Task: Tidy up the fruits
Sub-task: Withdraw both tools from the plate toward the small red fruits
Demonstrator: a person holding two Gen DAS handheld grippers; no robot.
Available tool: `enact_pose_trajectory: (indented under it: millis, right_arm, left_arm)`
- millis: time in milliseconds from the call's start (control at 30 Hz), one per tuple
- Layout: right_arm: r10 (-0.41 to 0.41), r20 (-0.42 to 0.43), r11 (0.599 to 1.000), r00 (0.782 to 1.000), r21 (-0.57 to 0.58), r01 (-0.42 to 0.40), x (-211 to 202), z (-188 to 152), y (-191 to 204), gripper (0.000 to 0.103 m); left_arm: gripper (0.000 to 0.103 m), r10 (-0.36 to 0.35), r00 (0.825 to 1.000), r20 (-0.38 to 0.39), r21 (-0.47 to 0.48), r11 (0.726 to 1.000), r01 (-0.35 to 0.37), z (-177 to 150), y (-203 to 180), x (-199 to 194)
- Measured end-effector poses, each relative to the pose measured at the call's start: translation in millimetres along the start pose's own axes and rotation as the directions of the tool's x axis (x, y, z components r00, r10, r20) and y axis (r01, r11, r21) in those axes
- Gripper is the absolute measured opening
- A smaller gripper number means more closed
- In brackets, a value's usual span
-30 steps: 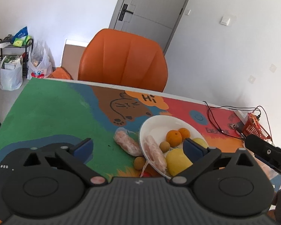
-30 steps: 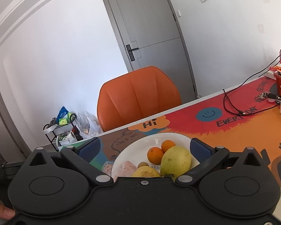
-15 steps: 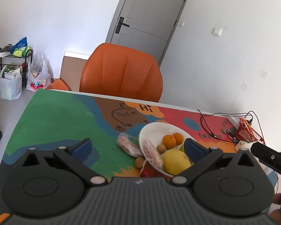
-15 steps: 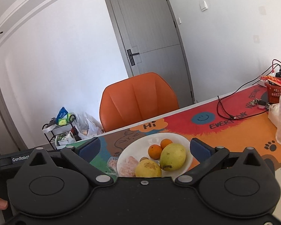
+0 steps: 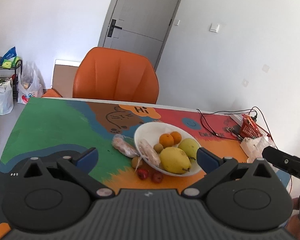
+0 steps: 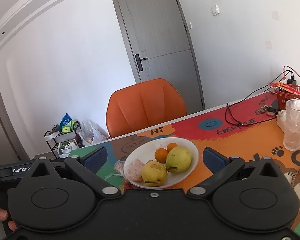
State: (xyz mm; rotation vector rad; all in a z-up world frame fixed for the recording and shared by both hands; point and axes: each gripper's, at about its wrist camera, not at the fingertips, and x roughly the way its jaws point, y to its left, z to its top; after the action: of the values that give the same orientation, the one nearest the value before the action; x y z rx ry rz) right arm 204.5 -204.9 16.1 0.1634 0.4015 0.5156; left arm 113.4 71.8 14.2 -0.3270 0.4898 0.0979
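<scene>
**Fruit in the white bowl, some still outside it**

A white bowl (image 5: 150,129) sits on the colourful counter (image 5: 50,124). In the bowl are two small oranges (image 5: 166,140) side by side at the back. Two big yellow-green pears (image 5: 176,160) lie at the front, touching each other. A little brown round fruit (image 5: 158,147) sits beside the oranges. A clear wrapped packet of pink fruit (image 5: 149,153) leans on the bowl's left side.

Some things are outside the bowl. Another wrapped pink packet (image 5: 123,147) lies on the counter just beside the bowl's left rim. A small brown fruit (image 5: 136,162) sits close to the rim. Two small red fruits (image 5: 143,173) lie next to each other by the bowl's front edge.

The left hand-held gripper (image 5: 147,158) is up above the counter with its blue fingers (image 5: 88,156) spread wide, grasping nothing. The right hand-held gripper (image 6: 155,158) is spread wide too, and nothing is between its fingers. The bowl shows between them.

Far to the right stands a clear glass (image 6: 295,127). Behind it is a red basket (image 6: 290,94) with some things inside; what they are is too small to tell. An orange chair (image 5: 116,79) stands behind the counter.
</scene>
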Motion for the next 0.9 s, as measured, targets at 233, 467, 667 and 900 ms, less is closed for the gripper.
enact_pose_trajectory:
  millis: [233, 467, 667, 900]
  right_arm:
    - [-0.027, -0.004, 1.0, 1.0, -0.015, 0.027, -10.6, -9.8, -5.2, 0.103]
    - [-0.019, -0.03, 1.0, 0.999, -0.015, 0.019, -3.2, -22.6, -7.1, 0.103]
    - [0.002, -0.062, 1.0, 0.998, -0.018, -0.003, 10.3, -33.0, -3.2, 0.103]
    - [0.037, -0.104, 0.999, 0.994, -0.016, -0.039, 31.4, -45.5, 3.5, 0.102]
  left_arm:
    - [0.103, 0.002, 1.0, -0.012, 0.04, 0.999, -0.002, -9.0, -4.9, 2.1]
    - [0.103, 0.02, 0.999, -0.041, 0.053, 0.998, -0.018, -15.9, -1.2, 12.7]
    - [0.103, 0.056, 0.996, -0.067, 0.051, 0.997, -0.053, -17.1, 7.7, 26.9]
    - [0.103, 0.082, 0.993, -0.085, 0.046, 0.996, -0.078, -24.7, 16.5, 37.1]
